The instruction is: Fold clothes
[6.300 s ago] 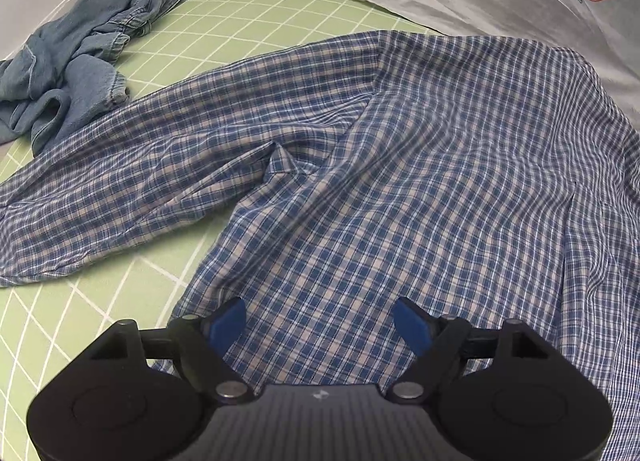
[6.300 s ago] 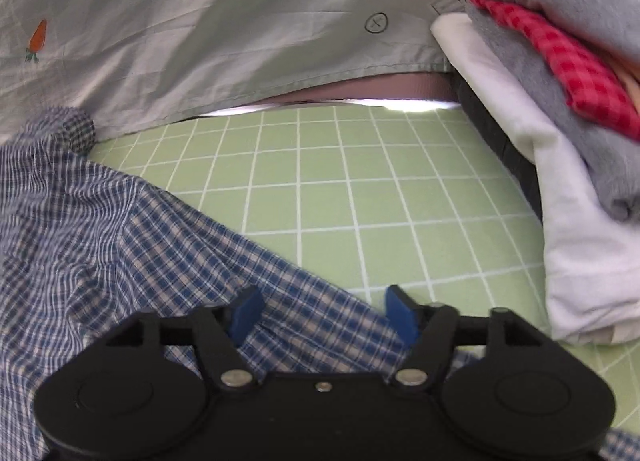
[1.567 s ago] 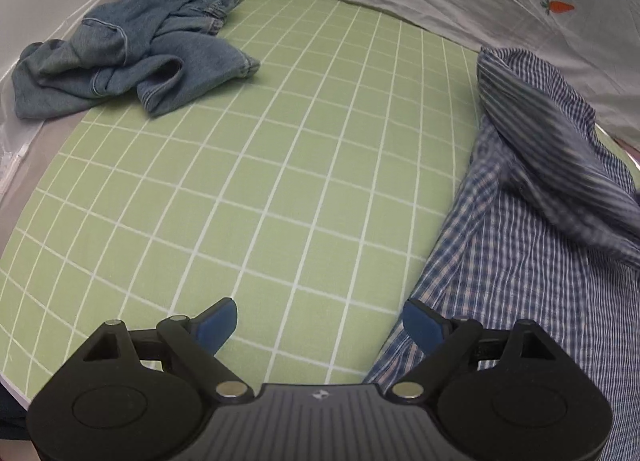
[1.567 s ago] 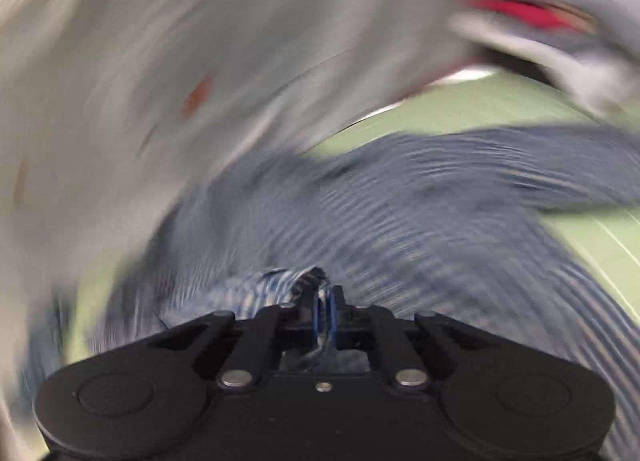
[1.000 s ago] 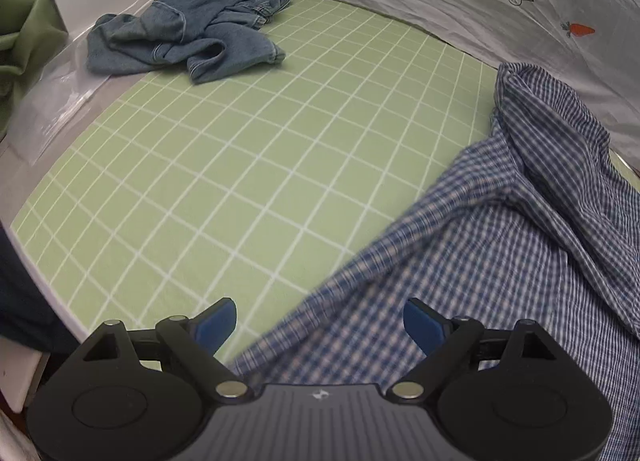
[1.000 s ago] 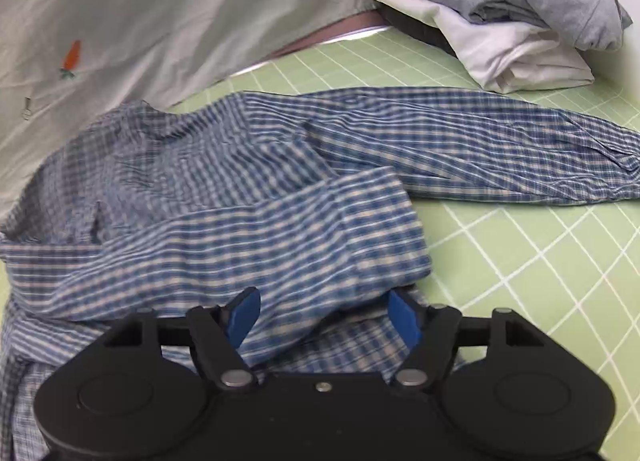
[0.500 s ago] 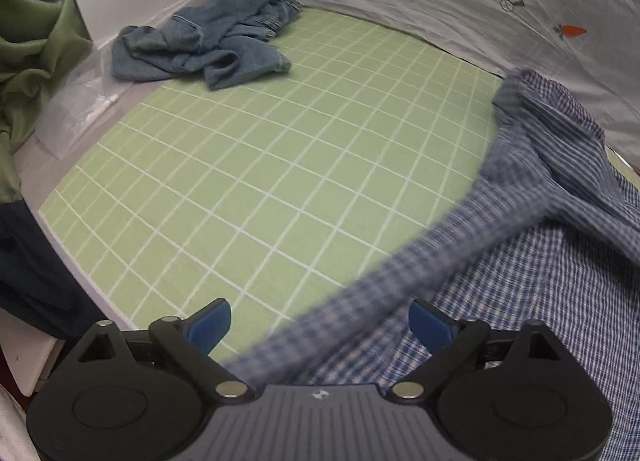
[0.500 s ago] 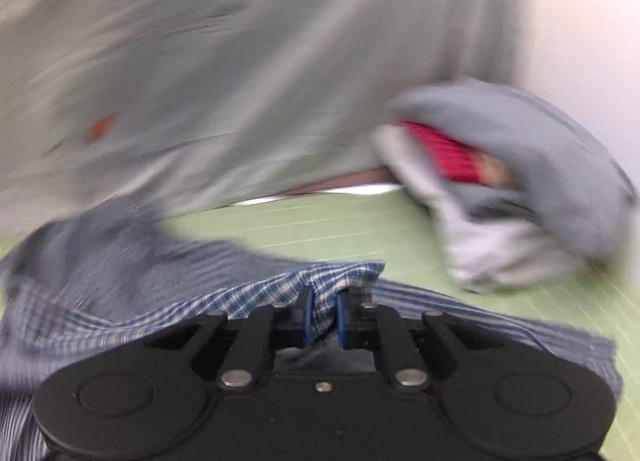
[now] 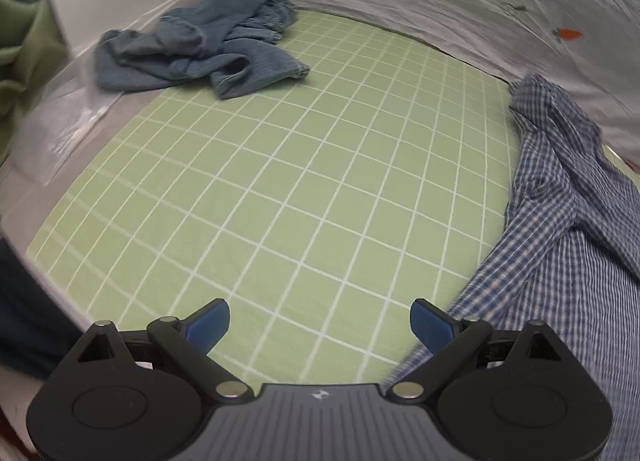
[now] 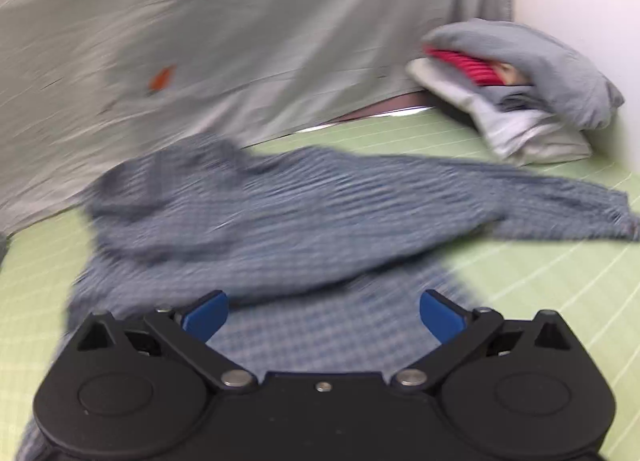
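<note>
A blue-and-white checked shirt (image 10: 304, 221) lies spread on the green gridded mat (image 9: 280, 189); the right wrist view is blurred. One sleeve stretches out to the right, another fold lies across the body. My right gripper (image 10: 322, 315) hovers over the shirt's near part, its jaws opening wide, nothing pinched between the blue pads. In the left wrist view the shirt (image 9: 568, 229) fills the right edge. My left gripper (image 9: 320, 325) stands open over bare mat, its right finger beside the shirt's edge.
Crumpled blue jeans (image 9: 200, 49) lie at the mat's far left corner. A stack of folded clothes (image 10: 520, 89), grey, red and white, sits at the far right. A grey sheet with a carrot print (image 10: 224, 45) hangs behind. Green fabric (image 9: 24, 49) shows at left.
My right gripper, shut on a fold of the shirt half a second ago, has let it go and opened wide. The left gripper's view shifted left; the sleeve that crossed in front is gone.
</note>
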A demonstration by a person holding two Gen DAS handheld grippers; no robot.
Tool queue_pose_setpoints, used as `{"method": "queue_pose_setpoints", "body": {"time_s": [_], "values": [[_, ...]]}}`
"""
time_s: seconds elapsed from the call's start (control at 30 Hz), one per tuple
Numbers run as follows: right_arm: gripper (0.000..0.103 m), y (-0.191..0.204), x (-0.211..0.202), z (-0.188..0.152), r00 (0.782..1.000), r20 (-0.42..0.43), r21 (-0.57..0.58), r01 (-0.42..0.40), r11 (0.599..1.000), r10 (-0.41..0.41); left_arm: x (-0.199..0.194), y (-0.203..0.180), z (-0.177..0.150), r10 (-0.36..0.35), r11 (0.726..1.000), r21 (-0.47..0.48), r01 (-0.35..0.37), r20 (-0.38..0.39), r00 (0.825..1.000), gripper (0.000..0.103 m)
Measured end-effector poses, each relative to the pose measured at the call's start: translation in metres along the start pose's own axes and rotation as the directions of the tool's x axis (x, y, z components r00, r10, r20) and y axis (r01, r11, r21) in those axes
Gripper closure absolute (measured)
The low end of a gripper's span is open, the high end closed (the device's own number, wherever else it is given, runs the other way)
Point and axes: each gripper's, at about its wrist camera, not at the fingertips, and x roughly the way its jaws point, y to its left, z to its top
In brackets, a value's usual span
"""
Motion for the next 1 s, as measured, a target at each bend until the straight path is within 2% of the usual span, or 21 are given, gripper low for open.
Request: {"method": "queue_pose_setpoints", "body": {"time_s": [0.1,0.17,0.27,0.3,0.4,0.5,0.6,0.67,0.73,0.87,0.9,1.0], "values": [[0.000,0.059,-0.024,-0.035,1.000,-0.016,-0.014,-0.004,1.000,0.004,0.015,0.023,0.011,-0.065,0.994,0.083,0.068,-0.037,0.997,0.006],[0.000,0.097,-0.039,-0.057,0.999,-0.031,-0.011,0.007,1.000,-0.007,0.019,0.037,0.018,-0.135,0.982,0.125,0.138,-0.033,0.990,0.006],[0.000,0.149,-0.057,-0.090,0.999,-0.045,-0.012,0.013,1.000,-0.013,0.027,0.045,0.026,-0.246,0.938,0.237,0.253,-0.057,0.968,0.006],[0.000,0.163,-0.059,-0.098,0.998,-0.061,-0.008,0.034,0.999,-0.034,0.028,0.047,0.028,-0.256,0.926,0.269,0.263,-0.062,0.965,0.006],[0.007,0.192,-0.071,-0.114,0.990,-0.125,0.066,0.071,0.995,-0.062,0.024,0.056,0.037,-0.286,0.908,0.299,0.294,-0.071,0.956,0.006],[0.010,0.210,-0.088,-0.127,0.990,-0.140,0.114,0.049,0.992,-0.033,0.027,0.064,0.041,-0.331,0.894,0.288,0.343,-0.091,0.939,0.006],[0.029,0.225,-0.095,-0.141,0.989,-0.141,0.087,0.054,0.995,-0.041,0.032,0.069,0.042,-0.348,0.883,0.296,0.366,-0.111,0.931,0.006],[0.049,0.231,-0.098,-0.151,0.987,-0.156,0.107,0.039,0.994,-0.022,0.035,0.072,0.042,-0.351,0.877,0.306,0.371,-0.121,0.929,0.006],[0.055,0.237,-0.099,-0.159,0.984,-0.177,0.110,0.021,0.994,-0.001,0.035,0.077,0.042,-0.358,0.874,0.302,0.381,-0.131,0.924,0.006],[0.077,0.250,-0.104,-0.168,0.980,-0.195,0.104,-0.022,0.994,0.042,0.036,0.081,0.039,-0.373,0.866,0.296,0.404,-0.156,0.915,0.006],[0.078,0.252,-0.105,-0.170,0.979,-0.196,0.101,-0.030,0.994,0.049,0.036,0.080,0.038,-0.376,0.862,0.301,0.408,-0.161,0.913,0.006],[0.096,0.256,-0.107,-0.172,0.977,-0.200,0.096,-0.053,0.994,0.072,0.034,0.077,0.034,-0.384,0.853,0.311,0.419,-0.169,0.908,0.006]]}}
